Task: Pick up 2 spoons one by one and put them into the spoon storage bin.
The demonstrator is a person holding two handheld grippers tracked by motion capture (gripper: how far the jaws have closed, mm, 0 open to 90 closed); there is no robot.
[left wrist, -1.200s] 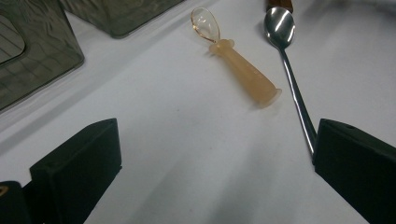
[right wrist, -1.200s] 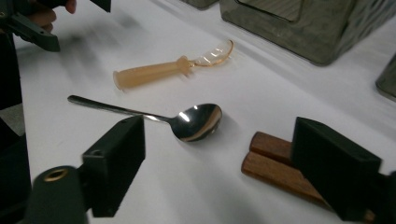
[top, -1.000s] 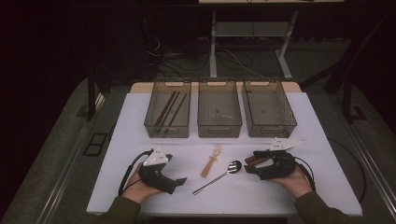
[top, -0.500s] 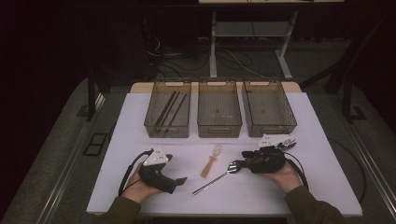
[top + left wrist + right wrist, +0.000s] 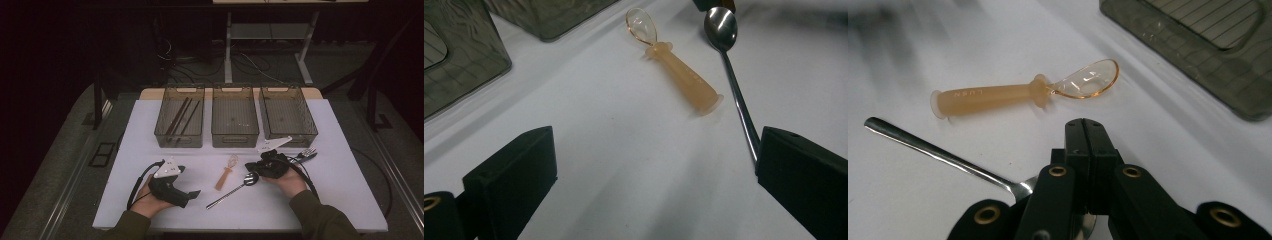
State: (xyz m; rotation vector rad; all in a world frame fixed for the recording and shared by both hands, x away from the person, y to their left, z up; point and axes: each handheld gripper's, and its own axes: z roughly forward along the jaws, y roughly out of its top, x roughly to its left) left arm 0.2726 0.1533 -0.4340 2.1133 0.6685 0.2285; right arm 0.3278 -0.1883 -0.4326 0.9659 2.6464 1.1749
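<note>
Nearest to us, our left gripper (image 5: 192,193) rests on the white table (image 5: 345,200) with its jaws wide apart and nothing between them. Just beyond, the metal spoon (image 5: 232,190) lies slantwise, and our right gripper (image 5: 1084,131) sits over its bowl; its jaws have just been closing and now meet, with nothing visibly between them. Beside the spoon lies the orange baby spoon (image 5: 1018,94). A fork (image 5: 306,154) lies behind our right hand. Farthest back stand three bins (image 5: 235,137), the left one holding chopsticks (image 5: 181,116).
</note>
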